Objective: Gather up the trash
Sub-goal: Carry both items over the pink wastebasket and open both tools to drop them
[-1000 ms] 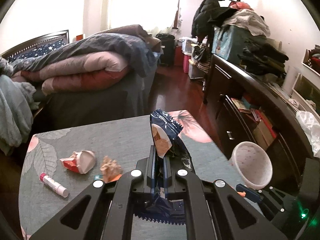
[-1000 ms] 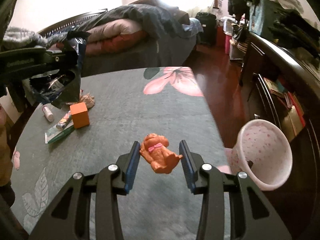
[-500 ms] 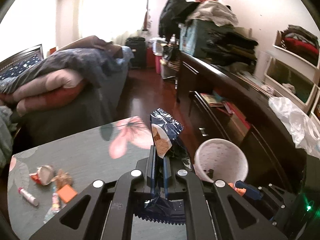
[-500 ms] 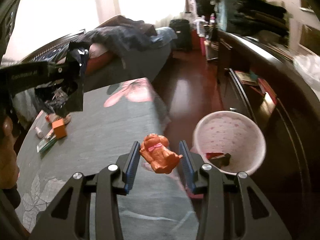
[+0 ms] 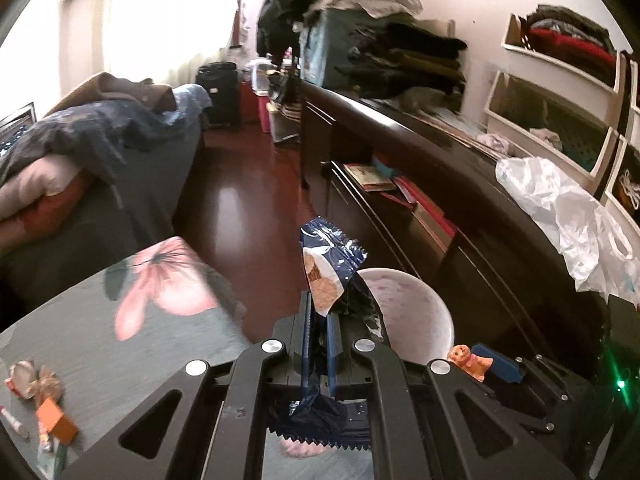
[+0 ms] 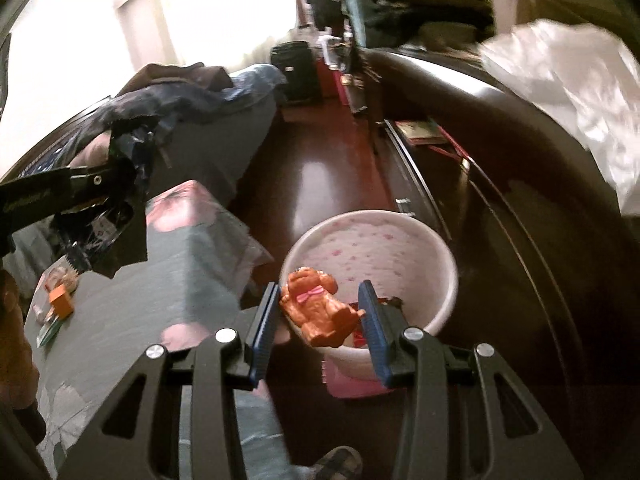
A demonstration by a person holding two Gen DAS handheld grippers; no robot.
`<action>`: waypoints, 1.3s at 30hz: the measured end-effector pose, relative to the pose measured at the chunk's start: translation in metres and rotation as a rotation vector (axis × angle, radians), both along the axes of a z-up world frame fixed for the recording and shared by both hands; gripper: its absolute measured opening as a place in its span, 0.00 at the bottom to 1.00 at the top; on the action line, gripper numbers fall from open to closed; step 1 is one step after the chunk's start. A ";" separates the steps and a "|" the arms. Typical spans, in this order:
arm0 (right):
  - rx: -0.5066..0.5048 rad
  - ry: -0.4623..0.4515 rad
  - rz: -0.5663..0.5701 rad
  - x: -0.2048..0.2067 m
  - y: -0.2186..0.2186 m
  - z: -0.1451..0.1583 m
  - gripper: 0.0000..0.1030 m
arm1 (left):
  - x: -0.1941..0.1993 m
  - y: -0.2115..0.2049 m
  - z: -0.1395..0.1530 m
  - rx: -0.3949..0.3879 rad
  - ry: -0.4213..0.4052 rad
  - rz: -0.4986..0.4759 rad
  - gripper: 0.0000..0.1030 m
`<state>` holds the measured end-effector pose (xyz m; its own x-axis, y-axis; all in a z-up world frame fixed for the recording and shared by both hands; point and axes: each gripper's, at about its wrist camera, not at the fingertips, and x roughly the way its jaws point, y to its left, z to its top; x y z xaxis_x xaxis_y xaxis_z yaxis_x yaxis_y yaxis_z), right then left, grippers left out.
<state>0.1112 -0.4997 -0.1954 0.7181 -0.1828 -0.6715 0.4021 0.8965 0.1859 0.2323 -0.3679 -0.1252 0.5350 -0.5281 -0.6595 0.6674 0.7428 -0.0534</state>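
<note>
**Spotter:** Start at the left edge. What have you got?

**Operator:** On my left wrist view, small clutter lies at the far left of the grey floral tablecloth (image 5: 96, 344): an orange block (image 5: 56, 423), a crumpled red-and-white scrap (image 5: 22, 374) and a brownish wad (image 5: 50, 382) touching it. Moving right, my left gripper (image 5: 319, 334) has its fingers pressed narrow on a dark blue snack wrapper (image 5: 326, 264), which stands upright above the pads, with its serrated tail hanging behind them.

**Spotter:** And the bin?

**Operator:** The pale pink spotted bin (image 5: 416, 308) sits on the dark floor just past the table's corner, right behind the wrapper from this angle. Further right I see the orange toy dog (image 5: 468, 362) in my other gripper.

**Spotter:** Right wrist view?

**Operator:** Left gripper (image 6: 120, 184) comes in from the left holding the wrapper (image 6: 132, 148) above the table edge. In the middle, my right gripper (image 6: 320, 314) has its blue pads set fairly wide with the toy dog (image 6: 316, 308) lying slantwise between them; both ends appear to touch the pads (the contact is hard to judge). The dog hangs over the near rim of the bin (image 6: 448, 280). Something dark and red lies in the bin's bottom; I cannot tell what.
</note>
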 end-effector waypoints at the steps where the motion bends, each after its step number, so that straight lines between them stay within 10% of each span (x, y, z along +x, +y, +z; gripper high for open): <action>1: 0.004 0.004 -0.011 0.001 -0.005 -0.004 0.40 | 0.001 -0.006 -0.002 0.004 0.004 -0.007 0.06; 26: 0.023 0.062 -0.118 0.046 -0.076 -0.078 0.40 | 0.047 -0.131 -0.089 0.155 0.087 -0.120 0.12; 34: 0.000 0.071 -0.120 0.051 -0.074 -0.090 0.51 | 0.054 -0.130 -0.086 0.131 0.044 -0.094 0.68; 39: 0.010 0.067 -0.121 0.050 -0.076 -0.090 0.61 | 0.055 -0.125 -0.080 0.119 0.018 -0.083 0.80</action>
